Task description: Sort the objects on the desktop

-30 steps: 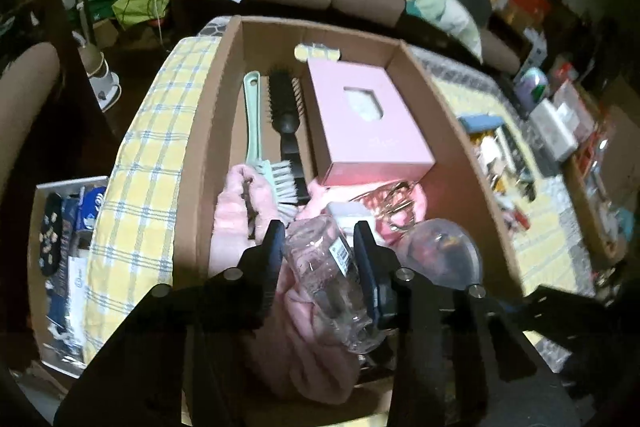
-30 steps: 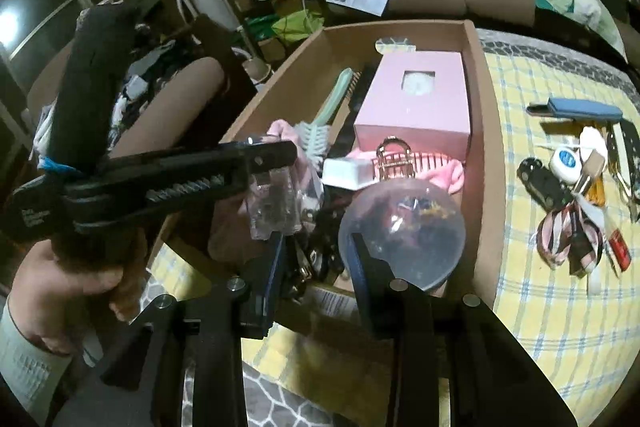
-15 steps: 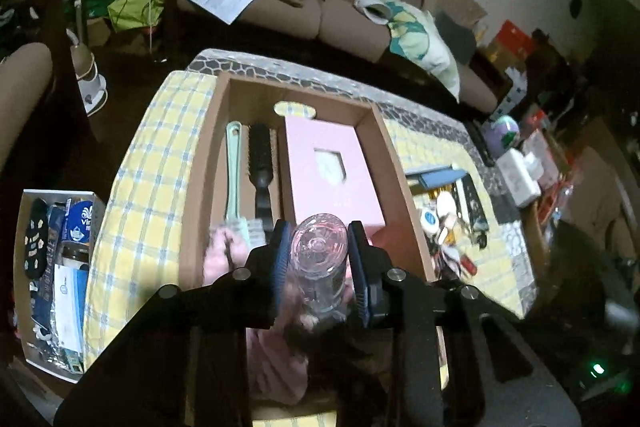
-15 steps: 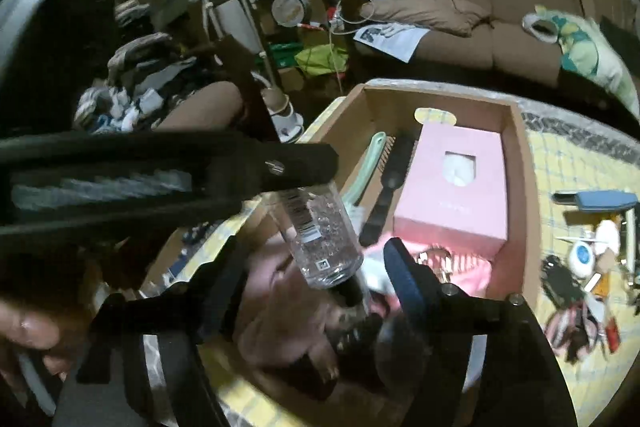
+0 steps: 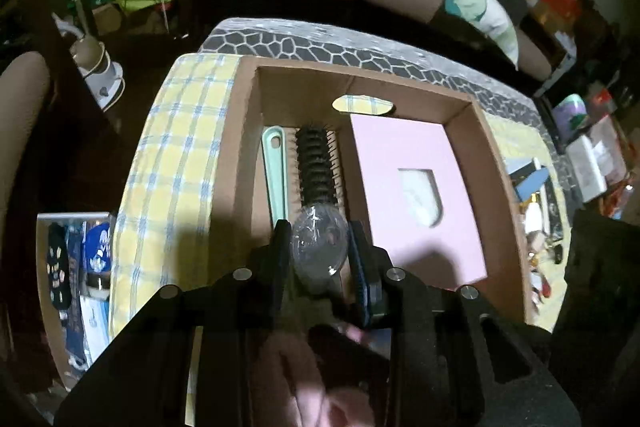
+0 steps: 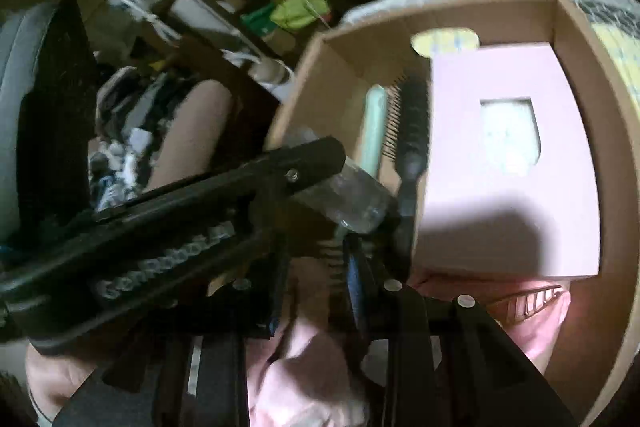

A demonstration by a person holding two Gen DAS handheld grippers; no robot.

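Low in the middle of the left view, my left gripper is squeezing a clear plastic bottle. Its two jaws press on the bottle's sides. It hangs over the cardboard box, just in front of the black hairbrush and the green brush.

My right gripper sits at the bottom middle of the right view. Its jaws are closing and stand narrow. That picture is blurry, so I think nothing is between them, but I am not sure. The bottle shows there too, just above them, held by my other gripper.

A good part of the sorting looks done. Both brushes lie side by side at the left of the box. A pink box fills the right side. Some pink cloth is bunched at the bottom of the frame, and a brown hair clip lies on it.

What is left? The bottle still has to go down into the box. More small things wait on the yellow checked cloth at the right edge of the left view.

I can read pale letters on my left gripper in the right view. They look like "GenRobot.AI". I cannot read any label on the bottle.
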